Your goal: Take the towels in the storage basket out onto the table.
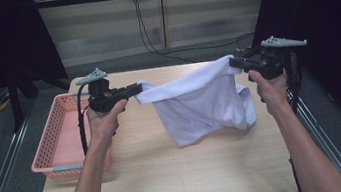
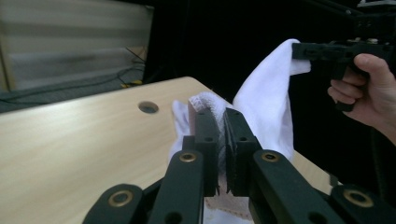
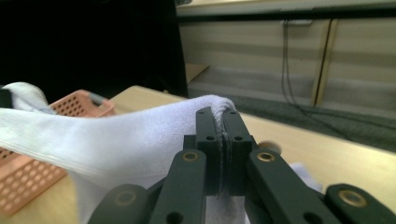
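1. High view: the left gripper (image 1: 138, 87) is pointing right, its jaws clamped on one corner of the white towel (image 1: 200, 103), while the person's left hand (image 1: 103, 118) is gripping its handle.
2. At the far right, the right gripper (image 1: 232, 62) is pointing left and pinching the towel's other upper corner, with the right hand (image 1: 271, 87) wrapped around the handle below it.
3. The towel is hanging between the two grippers, sagging in the middle. Its lower folds are drooping toward the wooden table (image 1: 170, 177), and I cannot tell whether the lowest fold is touching the tabletop.
4. A pink basket (image 1: 58, 137) is sitting on the table's left edge, just beside the left forearm and apart from the towel.
5. Left gripper view: the left gripper (image 2: 219, 112) is holding its two black jaws nearly closed, with a bunched edge of the towel (image 2: 266, 93) pressed between them and poking out above the tips.
6. Farther off at the right, the right gripper (image 2: 296, 50) is biting the towel's raised corner, and the right hand (image 2: 366, 88) is holding it up.
7. A round hole (image 2: 148, 107) is showing in the table (image 2: 70, 140) to the left of the jaws.
8. Right gripper view: the right gripper (image 3: 222, 112) is squeezing a thin fold of the towel (image 3: 116, 140) between nearly shut jaws.
9. The towel is stretching away to the left, and the basket (image 3: 28, 177) is lying behind and below it on the table (image 3: 336, 163).
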Tool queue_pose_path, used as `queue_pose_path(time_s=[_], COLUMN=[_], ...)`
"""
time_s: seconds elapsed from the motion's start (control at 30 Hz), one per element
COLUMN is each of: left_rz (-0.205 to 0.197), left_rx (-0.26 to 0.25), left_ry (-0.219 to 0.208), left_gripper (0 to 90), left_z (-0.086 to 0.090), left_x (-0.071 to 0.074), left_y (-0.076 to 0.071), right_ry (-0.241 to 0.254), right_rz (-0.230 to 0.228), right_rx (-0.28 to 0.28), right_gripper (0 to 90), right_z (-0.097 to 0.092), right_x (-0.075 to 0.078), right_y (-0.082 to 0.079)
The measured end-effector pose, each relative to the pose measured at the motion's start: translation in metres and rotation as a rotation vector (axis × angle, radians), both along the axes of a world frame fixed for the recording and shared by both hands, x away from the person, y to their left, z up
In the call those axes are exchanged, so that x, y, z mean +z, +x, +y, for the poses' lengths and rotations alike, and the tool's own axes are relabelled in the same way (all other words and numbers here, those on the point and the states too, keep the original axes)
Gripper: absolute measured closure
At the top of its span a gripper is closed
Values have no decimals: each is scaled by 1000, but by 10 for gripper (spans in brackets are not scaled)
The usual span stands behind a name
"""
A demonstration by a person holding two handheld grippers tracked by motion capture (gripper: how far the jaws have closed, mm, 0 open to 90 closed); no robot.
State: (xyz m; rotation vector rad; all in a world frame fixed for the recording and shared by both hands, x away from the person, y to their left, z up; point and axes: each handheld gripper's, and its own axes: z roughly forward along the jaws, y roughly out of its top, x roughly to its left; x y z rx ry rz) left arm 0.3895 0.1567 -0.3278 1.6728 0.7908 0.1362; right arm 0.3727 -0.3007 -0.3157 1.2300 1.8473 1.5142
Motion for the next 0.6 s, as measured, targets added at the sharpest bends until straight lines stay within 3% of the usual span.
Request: queue_pose_path(time_s=[0.13,0.17,0.2,0.27,0.33,0.4,0.43,0.47,0.57,0.6], left_rz=[-28,-37,-49,-75,-111,-154,-136,-136,-88,-85], left_rx=[21,25,28,31,34,38,12,12,16,9], left_ry=[-16,-20,-8,-26,13,10,24,24,88,91], left_gripper=[857,858,858,858,858,857,856,855,855,855], left_z=[7,8,9,12,10,9,9,9,10,11], left_x=[17,23,29,44,61,71,68,68,45,35], left_y=[2,2,1,-2,-10,-24,-33,-33,-51,-60], right_ry=[-7,-16,-16,-17,14,17,9,9,7,11], right_rz=[-37,-54,-54,-70,-118,-134,-128,-128,-86,-71], right_rx=[-10,-17,-17,-19,-6,-3,4,4,30,44], right_gripper=[872,872,872,872,872,872,873,873,873,873], right_z=[1,0,0,-1,-2,-3,-4,-4,-5,-5], right_x=[30,45,45,58,76,79,76,76,51,39], right_y=[6,8,8,7,-3,-9,-23,-23,-43,-52])
